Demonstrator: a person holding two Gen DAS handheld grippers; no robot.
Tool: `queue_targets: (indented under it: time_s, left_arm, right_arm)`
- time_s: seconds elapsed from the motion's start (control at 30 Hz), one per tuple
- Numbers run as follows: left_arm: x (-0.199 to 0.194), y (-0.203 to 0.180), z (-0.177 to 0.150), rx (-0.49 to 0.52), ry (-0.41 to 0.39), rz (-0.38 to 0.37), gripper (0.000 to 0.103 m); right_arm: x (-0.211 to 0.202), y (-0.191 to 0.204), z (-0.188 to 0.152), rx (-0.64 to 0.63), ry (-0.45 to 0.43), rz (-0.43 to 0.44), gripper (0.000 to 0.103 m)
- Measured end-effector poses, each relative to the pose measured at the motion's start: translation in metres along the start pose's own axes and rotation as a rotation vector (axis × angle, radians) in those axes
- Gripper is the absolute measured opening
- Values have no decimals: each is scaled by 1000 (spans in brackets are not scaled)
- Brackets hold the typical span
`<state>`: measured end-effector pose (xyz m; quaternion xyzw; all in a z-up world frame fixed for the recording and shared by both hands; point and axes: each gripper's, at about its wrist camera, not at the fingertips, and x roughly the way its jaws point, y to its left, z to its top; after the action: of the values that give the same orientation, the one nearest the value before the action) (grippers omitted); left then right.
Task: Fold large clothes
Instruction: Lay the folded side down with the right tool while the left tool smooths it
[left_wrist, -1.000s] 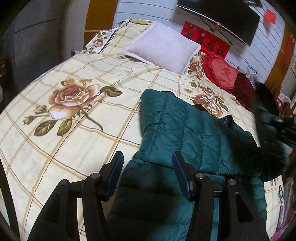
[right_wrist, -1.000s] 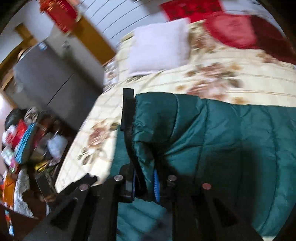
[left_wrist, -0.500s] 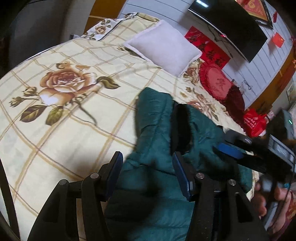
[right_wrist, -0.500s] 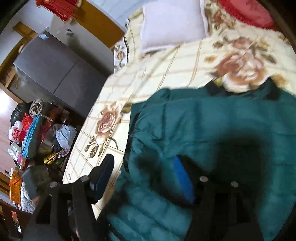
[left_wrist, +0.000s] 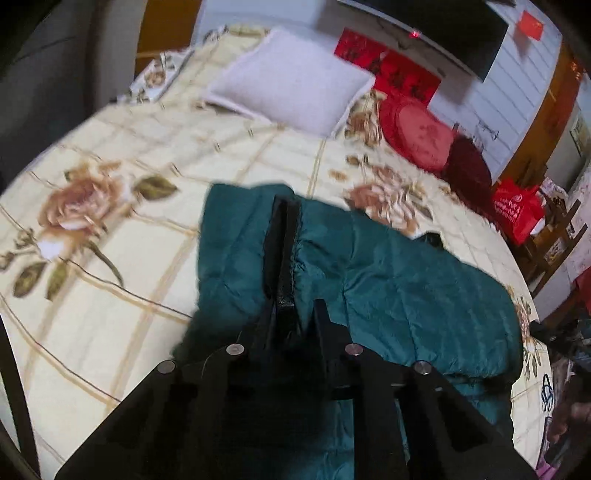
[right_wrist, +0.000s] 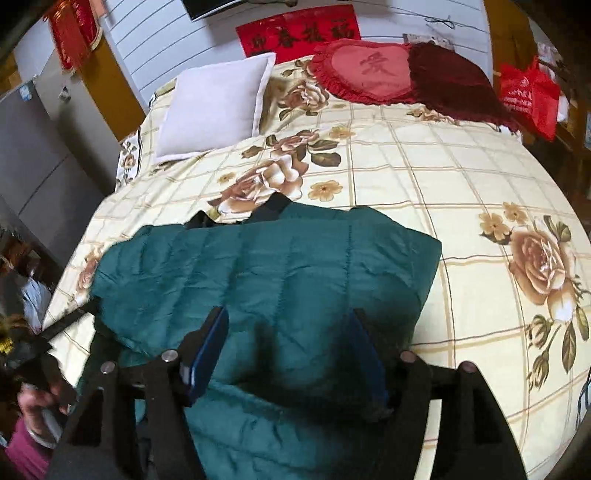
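On the rose-print bedspread (right_wrist: 424, 177), the left tool (left_wrist: 293, 314) pinches the folded teal puffer jacket's (right_wrist: 277, 266) black edge; right tool (right_wrist: 288, 347) spread.

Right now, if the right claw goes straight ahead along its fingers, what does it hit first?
Most likely the green jacket: the right claw is open with the quilted fabric directly between and ahead of its fingers. How far above the fabric it sits is unclear.

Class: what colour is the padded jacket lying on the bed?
Dark teal green jacket, clearest in the right wrist view.

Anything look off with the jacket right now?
Mostly tidy. The jacket lies folded on the bed, but a black-trimmed edge stands upright, pinched in the left gripper.
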<state>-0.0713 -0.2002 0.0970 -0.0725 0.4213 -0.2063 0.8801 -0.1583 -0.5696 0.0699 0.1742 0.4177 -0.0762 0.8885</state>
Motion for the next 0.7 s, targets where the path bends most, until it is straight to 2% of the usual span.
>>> queue_targets:
  time_s: [0.07, 0.17, 0.23, 0.33, 0.43, 0.53, 0.6, 0.7]
  left_arm:
    - [-1, 10, -1, -12, -2, 16, 0]
    - [15, 25, -8, -22, 39, 66, 0]
    - [21, 28, -12, -31, 50, 71, 0]
    - [16, 27, -10, -35, 57, 70, 3]
    - [5, 24, -4, -32, 45, 73, 14]
    - [-10, 16, 2, 1, -32, 82, 22]
    - [-12, 10, 5, 28, -62, 92, 25]
    - [-3, 0, 10, 63, -50, 97, 26]
  right_arm:
    - [19, 8, -2, -25, 17, -15, 71]
    - [60, 22, -11, -39, 82, -26, 72]
    - [74, 35, -16, -85, 59, -88, 72]
    - [68, 48, -13, -144, 68, -134, 73]
    - [41, 46, -9, -129, 36, -118, 73]
    - [14, 45, -6, -98, -23, -79, 73]
    - [8, 49, -2, -97, -38, -61, 73]
    - [16, 62, 7, -122, -46, -60, 73]
